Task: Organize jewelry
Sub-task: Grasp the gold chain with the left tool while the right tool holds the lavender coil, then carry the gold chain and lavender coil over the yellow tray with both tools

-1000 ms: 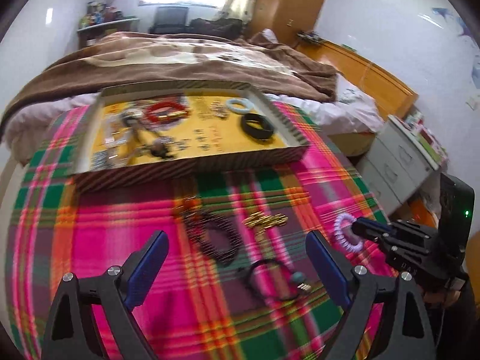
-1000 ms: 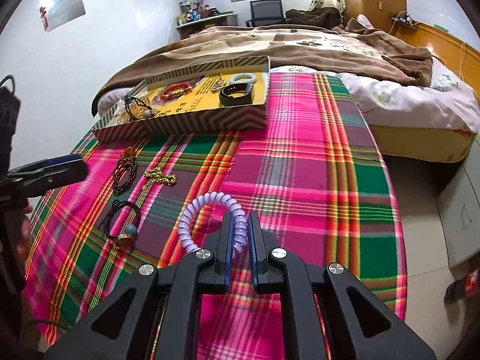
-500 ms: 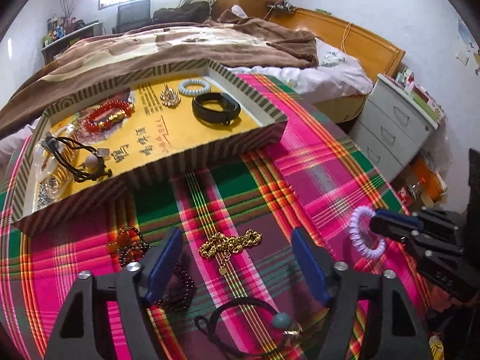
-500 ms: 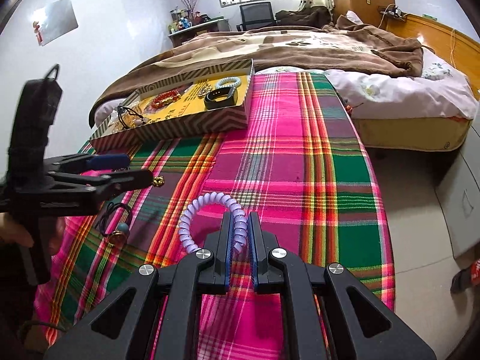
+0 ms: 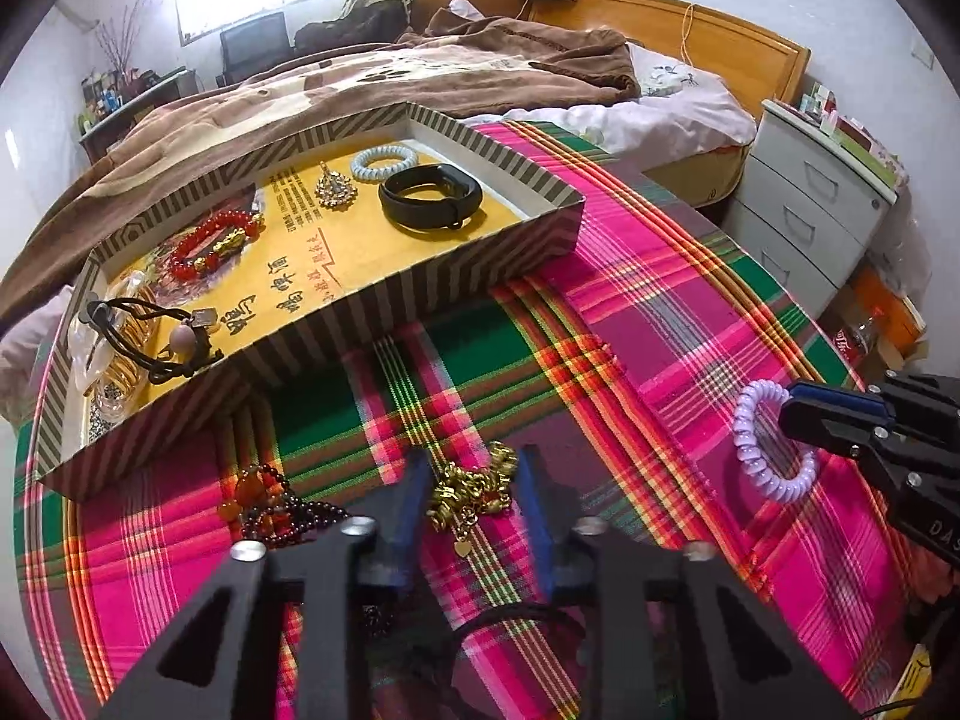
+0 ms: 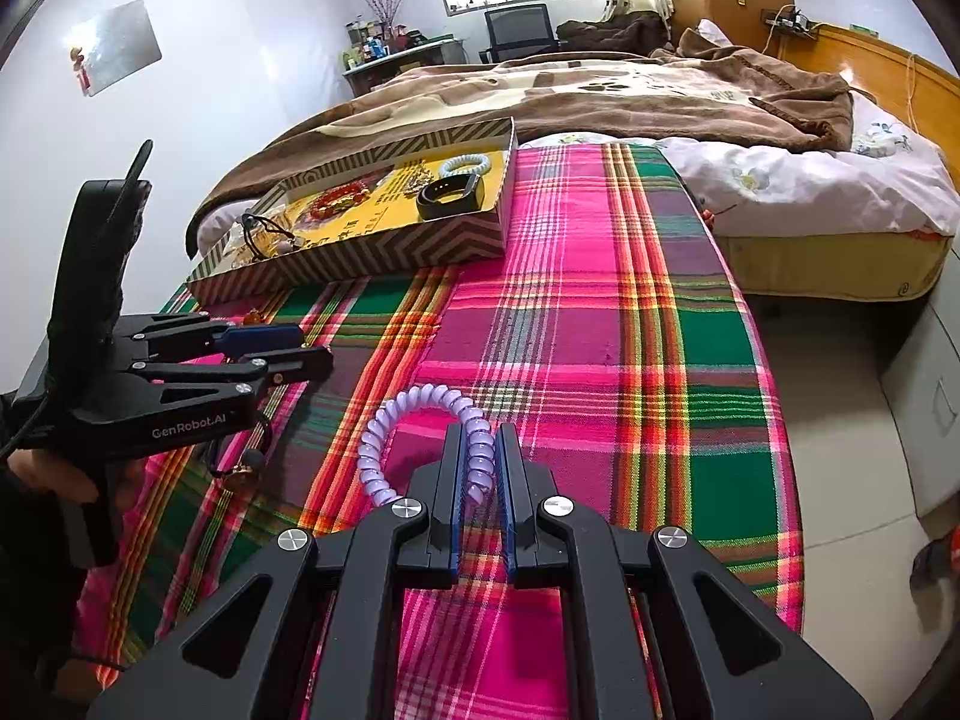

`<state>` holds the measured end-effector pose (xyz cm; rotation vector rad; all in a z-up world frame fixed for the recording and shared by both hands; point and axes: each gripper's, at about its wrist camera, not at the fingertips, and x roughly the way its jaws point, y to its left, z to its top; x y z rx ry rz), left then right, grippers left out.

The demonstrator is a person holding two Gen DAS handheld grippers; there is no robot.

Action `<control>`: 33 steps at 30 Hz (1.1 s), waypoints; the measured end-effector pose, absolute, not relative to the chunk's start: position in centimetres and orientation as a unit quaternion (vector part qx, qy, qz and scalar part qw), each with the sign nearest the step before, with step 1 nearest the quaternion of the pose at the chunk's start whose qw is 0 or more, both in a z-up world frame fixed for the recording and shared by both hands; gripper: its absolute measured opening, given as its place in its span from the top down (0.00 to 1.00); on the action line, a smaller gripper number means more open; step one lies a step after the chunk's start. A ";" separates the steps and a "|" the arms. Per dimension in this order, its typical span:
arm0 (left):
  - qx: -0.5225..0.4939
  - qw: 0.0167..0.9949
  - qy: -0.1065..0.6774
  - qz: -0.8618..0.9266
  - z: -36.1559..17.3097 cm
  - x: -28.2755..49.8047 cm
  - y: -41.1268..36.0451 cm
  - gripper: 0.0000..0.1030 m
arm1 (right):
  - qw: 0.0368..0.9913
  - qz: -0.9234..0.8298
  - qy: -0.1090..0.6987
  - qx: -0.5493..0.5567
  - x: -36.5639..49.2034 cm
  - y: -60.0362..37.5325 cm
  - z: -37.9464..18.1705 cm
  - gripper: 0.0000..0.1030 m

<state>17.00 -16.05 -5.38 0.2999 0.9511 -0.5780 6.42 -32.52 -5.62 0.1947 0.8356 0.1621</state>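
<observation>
A: From the left wrist we see our left gripper (image 5: 471, 489) closing its blue pads around the bunched gold chain bracelet (image 5: 471, 489) on the pink-and-green plaid cloth (image 5: 660, 312). The chain sits between them, but we cannot tell whether they touch it yet.

B: The right wrist view hides that chain behind the left gripper (image 6: 312, 348) at nine o'clock. It shows our right gripper (image 6: 480, 474) clenched on the lilac plastic spiral hair tie (image 6: 420, 420), whose coiled loop arcs toward eleven o'clock.

A: At ten o'clock of the chain we see a dark red bead bracelet (image 5: 276, 510). The striped cardboard tray (image 5: 420, 294) at twelve holds a black wristband (image 5: 432, 198) and a pale blue spiral tie (image 5: 384, 162).
</observation>
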 end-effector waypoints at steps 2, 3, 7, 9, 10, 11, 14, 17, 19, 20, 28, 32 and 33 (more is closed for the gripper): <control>0.140 0.838 0.450 -0.274 -5.3 17.0 -16.0 0.87 | 0.906 0.078 0.405 0.095 6.4 -32.6 -5.7 0.91; 0.139 0.838 0.450 -0.274 -5.3 17.0 -16.0 0.88 | 0.906 0.079 0.405 0.095 6.4 -32.6 -5.7 0.91; 0.132 0.841 0.449 -0.272 -5.3 17.0 -15.8 0.90 | 0.906 0.077 0.404 0.095 6.5 -32.6 -5.7 0.91; 0.124 0.843 0.446 -0.272 -5.1 17.1 -15.7 0.94 | 0.907 0.076 0.404 0.095 6.5 -32.6 -5.7 0.91; 0.119 0.844 0.446 -0.273 -4.9 17.1 -15.6 0.95 | 0.907 0.076 0.404 0.096 6.5 -32.6 -5.6 0.91; 0.113 0.845 0.445 -0.274 -4.7 17.1 -15.4 0.95 | 0.907 0.076 0.403 0.096 6.5 -32.7 -5.5 0.91; 0.093 0.849 0.438 -0.280 -3.6 17.2 -14.8 0.95 | 0.908 0.076 0.400 0.097 6.4 -32.7 -5.2 0.91; 0.073 0.852 0.432 -0.286 -2.5 17.4 -14.1 0.95 | 0.910 0.076 0.396 0.098 6.3 -32.7 -4.9 0.91; 0.063 0.854 0.428 -0.289 -1.8 17.4 -13.7 0.95 | 0.910 0.077 0.394 0.099 6.3 -32.7 -4.7 0.91; 0.054 0.855 0.425 -0.292 -1.4 17.4 -13.4 0.95 | 0.911 0.077 0.394 0.099 6.3 -32.7 -4.6 0.91; 0.028 0.868 0.403 -0.290 1.7 18.2 -11.5 0.95 | 0.917 0.081 0.378 0.103 6.7 -32.7 -2.8 0.91; 0.025 0.874 0.393 -0.285 3.0 18.9 -10.5 0.95 | 0.920 0.087 0.367 0.102 7.6 -32.3 -1.6 0.91; 0.023 0.877 0.389 -0.283 3.5 19.2 -10.2 0.95 | 0.921 0.089 0.365 0.102 8.0 -32.1 -1.3 0.91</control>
